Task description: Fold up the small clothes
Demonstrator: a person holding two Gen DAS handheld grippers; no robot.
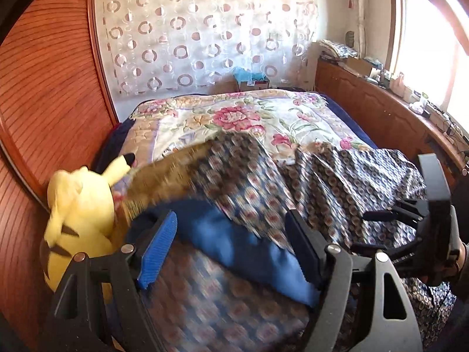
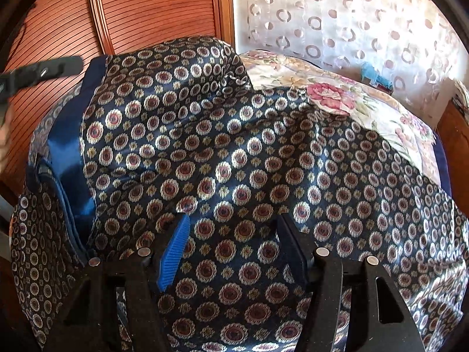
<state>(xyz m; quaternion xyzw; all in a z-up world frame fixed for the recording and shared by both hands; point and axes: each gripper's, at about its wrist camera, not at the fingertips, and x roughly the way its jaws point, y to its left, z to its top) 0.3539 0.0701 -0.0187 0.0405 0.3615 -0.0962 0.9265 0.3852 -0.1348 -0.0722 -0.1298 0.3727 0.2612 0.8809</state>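
Patterned navy garment (image 2: 234,152) spread on floral bed (image 1: 234,117), left tongs (image 1: 231,243) spread, right tongs (image 2: 234,246) spread above the cloth, yellow plush (image 1: 79,205) beside.

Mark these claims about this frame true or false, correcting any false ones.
1. The navy satin garment with round medallion print lies on a floral bedspread. True.
2. The yellow plush toy sits at the window side of the bed. False: it sits by the reddish wooden slatted panel, opposite the window.
3. The left gripper has its fingers spread apart. True.
4. The garment has a plain red band along one edge. False: the plain blue band is blue.
5. The right gripper is clamped shut on the garment. False: its fingers are apart above the cloth.
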